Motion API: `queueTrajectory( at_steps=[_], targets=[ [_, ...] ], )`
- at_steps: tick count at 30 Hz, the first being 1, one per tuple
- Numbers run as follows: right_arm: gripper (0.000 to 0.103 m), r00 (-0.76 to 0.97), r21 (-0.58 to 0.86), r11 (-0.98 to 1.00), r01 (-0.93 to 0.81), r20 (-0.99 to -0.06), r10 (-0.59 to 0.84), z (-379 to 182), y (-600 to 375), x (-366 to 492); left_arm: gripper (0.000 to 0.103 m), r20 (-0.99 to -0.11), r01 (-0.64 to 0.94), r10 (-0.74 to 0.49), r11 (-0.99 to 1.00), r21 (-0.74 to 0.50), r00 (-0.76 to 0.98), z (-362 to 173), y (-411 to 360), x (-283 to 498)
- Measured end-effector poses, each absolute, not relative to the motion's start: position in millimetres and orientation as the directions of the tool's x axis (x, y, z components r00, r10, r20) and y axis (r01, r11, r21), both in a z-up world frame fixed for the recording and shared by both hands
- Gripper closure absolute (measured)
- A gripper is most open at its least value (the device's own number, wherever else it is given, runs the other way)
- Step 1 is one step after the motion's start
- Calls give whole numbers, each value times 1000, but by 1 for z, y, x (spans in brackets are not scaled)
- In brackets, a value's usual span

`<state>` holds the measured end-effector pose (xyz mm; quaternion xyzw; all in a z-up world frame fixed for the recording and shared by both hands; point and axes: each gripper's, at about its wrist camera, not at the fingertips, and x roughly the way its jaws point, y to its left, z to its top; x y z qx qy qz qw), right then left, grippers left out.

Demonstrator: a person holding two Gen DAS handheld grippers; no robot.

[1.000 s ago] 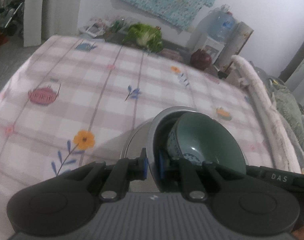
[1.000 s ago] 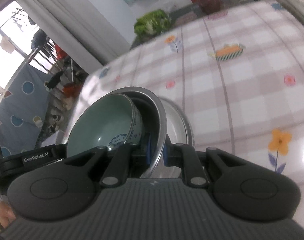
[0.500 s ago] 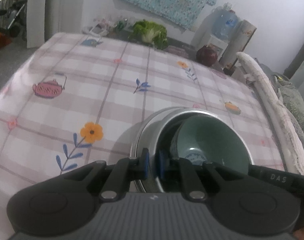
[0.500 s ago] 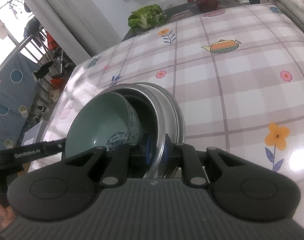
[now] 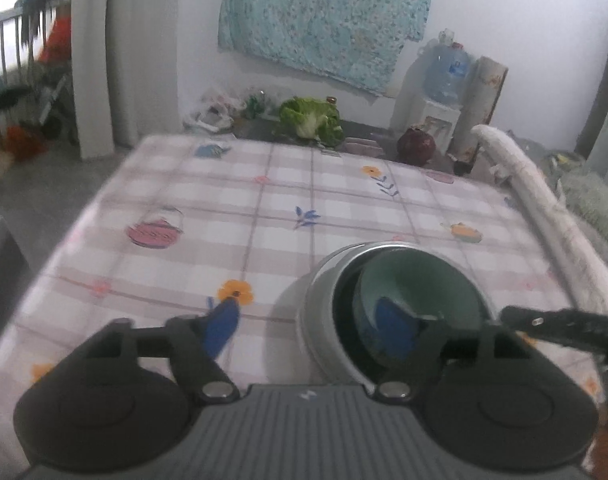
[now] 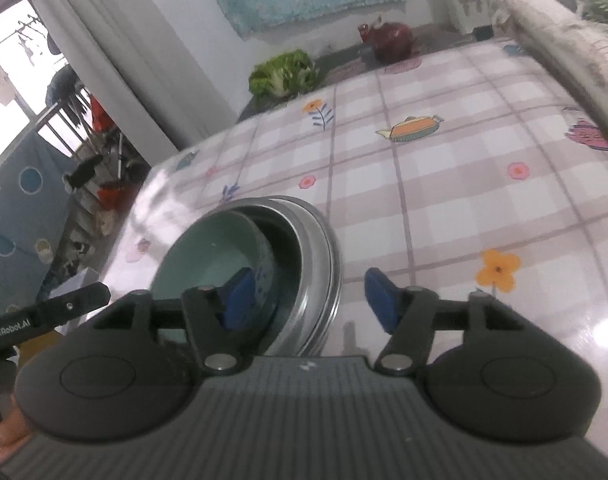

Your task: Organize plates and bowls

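A green bowl (image 5: 418, 292) sits inside a steel bowl (image 5: 324, 320) on the bench (image 5: 264, 208), covered by a pink checked cloth with flower and teapot prints. The left gripper (image 5: 310, 326) and right gripper (image 6: 310, 298) straddle the steel rim, jaws opening, pads clear of it. A cabbage (image 5: 310, 120) and water jug (image 5: 448, 74) stand by the far white wall.

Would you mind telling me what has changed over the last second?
Both grippers let go of the steel bowl: the left gripper and right gripper are opening and pulling back, with its rim still between their fingers. The bowl, tilted before, now sits flat on the tablecloth. The green bowl stays nested inside.
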<state>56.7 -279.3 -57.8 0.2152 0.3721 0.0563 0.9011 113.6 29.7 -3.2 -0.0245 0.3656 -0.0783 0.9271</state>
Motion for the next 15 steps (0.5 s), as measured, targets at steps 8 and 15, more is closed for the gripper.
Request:
queueTrajectory(
  at_steps=[8,15],
  targets=[
    [1,765,257,966,12,-625,156,-28,-258,-11,0,-655,191,-155,981,-16,740,10,13,69],
    [1,736,204,979,22,-666,123,-25,-241,-48,0,-691,229,-139,973,39,709,1,-3,47]
  ],
)
